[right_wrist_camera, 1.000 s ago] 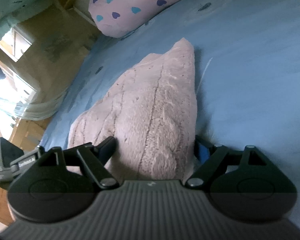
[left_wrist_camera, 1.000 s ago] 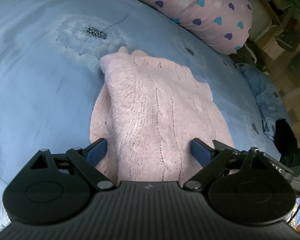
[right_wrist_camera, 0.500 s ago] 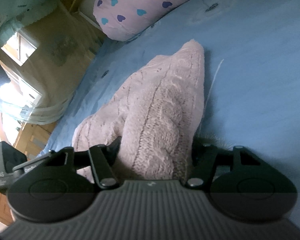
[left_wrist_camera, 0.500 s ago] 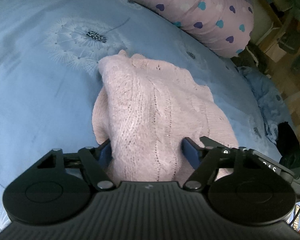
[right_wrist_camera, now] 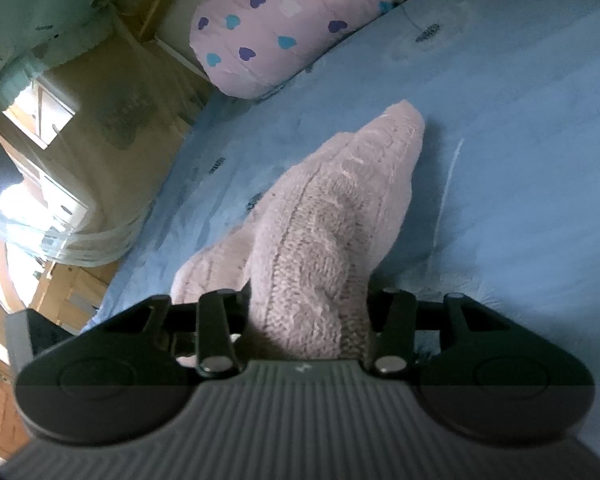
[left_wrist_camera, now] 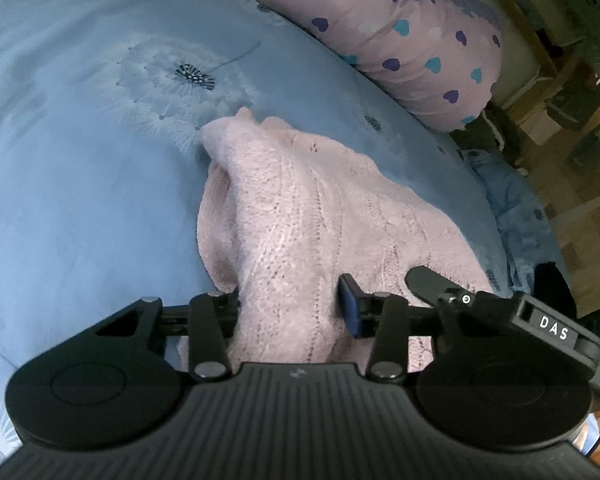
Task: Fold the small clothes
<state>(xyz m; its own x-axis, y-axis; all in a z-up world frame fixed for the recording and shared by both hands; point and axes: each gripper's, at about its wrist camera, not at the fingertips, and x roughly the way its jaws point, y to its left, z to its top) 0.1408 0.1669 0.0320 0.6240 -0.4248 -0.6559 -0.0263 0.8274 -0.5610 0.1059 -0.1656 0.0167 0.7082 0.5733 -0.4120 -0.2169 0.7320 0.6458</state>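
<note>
Pink knit sweater (left_wrist_camera: 300, 216) bunched higher, left tongs (left_wrist_camera: 292, 312) and right tongs (right_wrist_camera: 308, 312) just closed, pinching it.

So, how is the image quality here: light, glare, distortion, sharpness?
Left wrist view: soft even daylight, fisheye bends the blue bedspread, pink knitted sweater sharp. Right wrist view: window blown out white, the picture dims toward its edges, sweater slightly soft, faint shadow beside it.

Dim, soft daylight from a glaring window (right_wrist_camera: 24, 216), strong fisheye bending, blurry edges.
</note>
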